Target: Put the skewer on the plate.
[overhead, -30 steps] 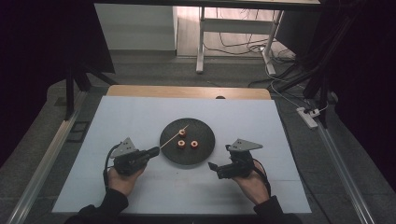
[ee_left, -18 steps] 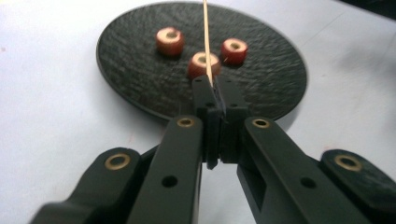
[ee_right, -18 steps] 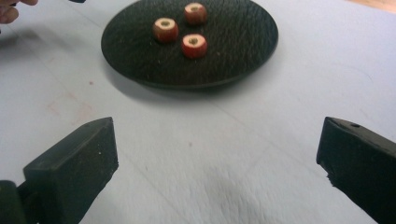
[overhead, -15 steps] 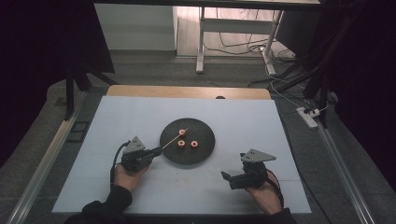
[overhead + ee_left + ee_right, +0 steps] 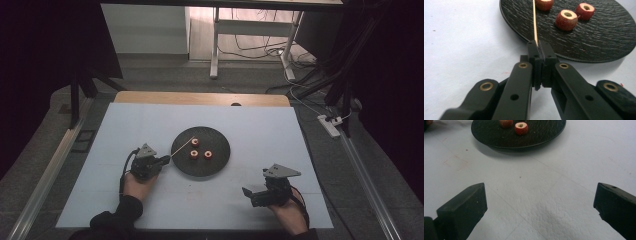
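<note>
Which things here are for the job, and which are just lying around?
For the job:
- wooden skewer, held in the left gripper
- three cored red fruits
- black plate
- right gripper, jaws open

Just lying about:
- power strip on the floor
- cables behind the table

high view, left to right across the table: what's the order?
Left tool shut on a thin wooden skewer → three cored red fruit pieces: upper, lower left, right, all on the round black textured plate → right tool, jaws open, empty.
</note>
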Available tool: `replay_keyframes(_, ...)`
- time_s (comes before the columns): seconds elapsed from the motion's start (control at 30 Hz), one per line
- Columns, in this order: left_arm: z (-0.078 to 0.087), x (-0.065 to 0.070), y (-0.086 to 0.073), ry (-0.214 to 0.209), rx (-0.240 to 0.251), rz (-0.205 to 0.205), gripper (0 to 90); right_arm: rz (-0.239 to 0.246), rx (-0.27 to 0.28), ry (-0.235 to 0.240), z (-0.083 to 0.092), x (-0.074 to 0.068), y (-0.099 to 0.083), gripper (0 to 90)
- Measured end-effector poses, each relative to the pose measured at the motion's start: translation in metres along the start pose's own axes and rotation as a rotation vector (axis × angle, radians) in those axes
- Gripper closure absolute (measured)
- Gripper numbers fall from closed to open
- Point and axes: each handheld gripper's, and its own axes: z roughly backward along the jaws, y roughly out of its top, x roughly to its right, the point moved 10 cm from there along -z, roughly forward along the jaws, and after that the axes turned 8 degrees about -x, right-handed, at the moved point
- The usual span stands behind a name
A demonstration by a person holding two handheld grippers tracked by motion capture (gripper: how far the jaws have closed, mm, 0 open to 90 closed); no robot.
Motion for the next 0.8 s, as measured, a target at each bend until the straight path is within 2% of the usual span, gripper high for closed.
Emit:
replay_keyframes(0.1, -0.003, 0.002, 0.0, 0.008, -0.021, -0.015, 87.4, -0.005, -0.004, 0.0, 0.0, 0.001, -0.003, 0.0)
replay_keyframes(0.2, -0.004, 0.001, 0.001, 0.002, -0.022, -0.004, 83.3, -0.008, -0.014, 0.002, 0.0, 0.002, -0.006, 0.0)
replay_keyframes(0.27, -0.003, 0.0, 0.001, -0.012, -0.015, 0.014, 78.3, -0.004, -0.018, 0.0, 0.0, 0.002, -0.007, 0.0)
replay_keyframes(0.43, 0.0, 0.003, 0.001, -0.027, -0.021, 0.02, 67.3, -0.006, -0.018, -0.009, 0.002, 0.004, -0.009, 0.0)
replay_keyframes(0.6, 0.009, 0.007, -0.001, -0.029, -0.032, 0.018, 52.2, -0.017, -0.016, -0.025, 0.006, 0.009, -0.012, 0.0)
replay_keyframes(0.7, 0.019, 0.012, -0.005, -0.054, -0.048, 0.008, 41.7, -0.025, -0.011, -0.033, 0.009, 0.011, -0.014, 0.0)
replay_keyframes(0.8, 0.034, 0.019, -0.007, -0.087, -0.034, -0.004, 33.0, -0.033, -0.01, -0.038, 0.011, 0.012, -0.016, 0.0)
